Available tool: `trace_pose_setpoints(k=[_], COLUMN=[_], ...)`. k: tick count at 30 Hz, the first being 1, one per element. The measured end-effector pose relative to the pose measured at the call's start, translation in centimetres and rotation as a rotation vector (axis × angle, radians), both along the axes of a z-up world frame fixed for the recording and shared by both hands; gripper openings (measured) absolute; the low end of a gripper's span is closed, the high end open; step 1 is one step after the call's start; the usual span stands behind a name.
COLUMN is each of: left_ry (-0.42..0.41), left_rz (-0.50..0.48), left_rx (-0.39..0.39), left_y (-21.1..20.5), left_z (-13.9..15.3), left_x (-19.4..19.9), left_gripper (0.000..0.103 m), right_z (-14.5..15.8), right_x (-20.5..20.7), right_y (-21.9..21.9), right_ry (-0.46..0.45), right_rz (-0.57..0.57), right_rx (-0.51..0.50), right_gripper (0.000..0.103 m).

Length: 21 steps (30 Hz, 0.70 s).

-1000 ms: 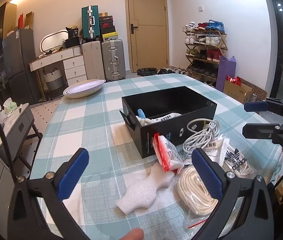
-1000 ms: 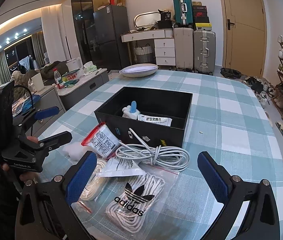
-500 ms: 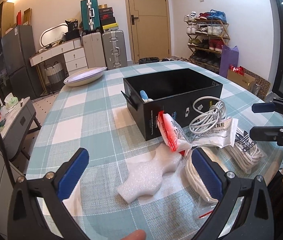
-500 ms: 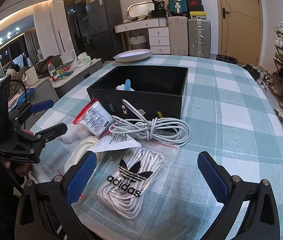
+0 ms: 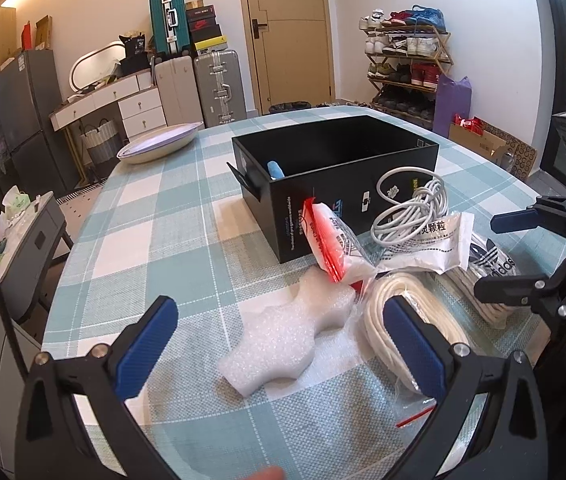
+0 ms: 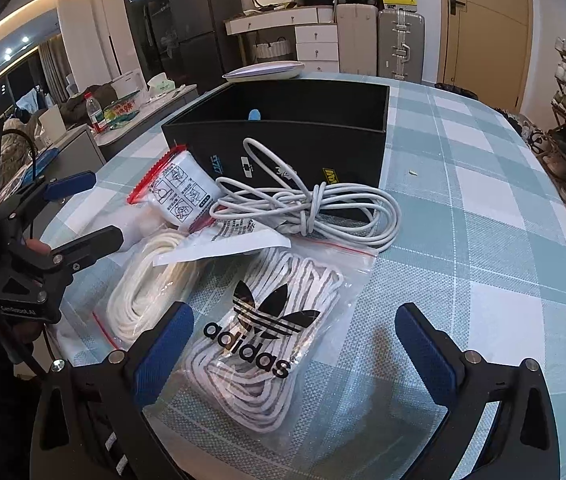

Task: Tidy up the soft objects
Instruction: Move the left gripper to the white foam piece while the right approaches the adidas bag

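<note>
White foam piece (image 5: 289, 342) lies nearest, between the wide-spread blue pads of the left gripper (image 5: 279, 334), which holds nothing; just right of the foam sits a bagged coil of white rope (image 5: 405, 320), and the right gripper (image 6: 295, 340), jaws equally wide and empty, hovers over the adidas bag of laces (image 6: 271, 320) beside that coil. Beyond the foam, a red-edged zip bag (image 5: 333, 242) leans against the black box (image 5: 335, 168), with a printed white sachet (image 5: 429, 246) and a bundled grey cable (image 6: 307, 208) at the box's front wall; on the checked tablecloth (image 5: 155, 216) past the box rests a pale dish (image 5: 161, 148)
</note>
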<state>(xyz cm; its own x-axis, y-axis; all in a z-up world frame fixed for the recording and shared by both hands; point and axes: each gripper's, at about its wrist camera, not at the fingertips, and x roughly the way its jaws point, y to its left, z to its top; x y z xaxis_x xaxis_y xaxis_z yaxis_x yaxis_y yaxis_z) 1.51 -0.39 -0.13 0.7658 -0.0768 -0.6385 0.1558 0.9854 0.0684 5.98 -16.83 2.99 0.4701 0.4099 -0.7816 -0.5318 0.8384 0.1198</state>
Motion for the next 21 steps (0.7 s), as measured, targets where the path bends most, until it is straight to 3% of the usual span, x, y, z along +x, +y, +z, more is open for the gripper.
trace_pose_setpoints(k=[21], left_ry=[0.077], left_rz=[-0.012], left_rx=[0.032], left_y=[0.8], left_z=[-0.5], left_x=[0.7], left_gripper=[0.103], right_z=[-0.9], right_x=[-0.1], right_y=[-1.4], right_ry=[0.018], right_rz=[-0.014], right_rx=[-0.098], right_gripper=[0.102])
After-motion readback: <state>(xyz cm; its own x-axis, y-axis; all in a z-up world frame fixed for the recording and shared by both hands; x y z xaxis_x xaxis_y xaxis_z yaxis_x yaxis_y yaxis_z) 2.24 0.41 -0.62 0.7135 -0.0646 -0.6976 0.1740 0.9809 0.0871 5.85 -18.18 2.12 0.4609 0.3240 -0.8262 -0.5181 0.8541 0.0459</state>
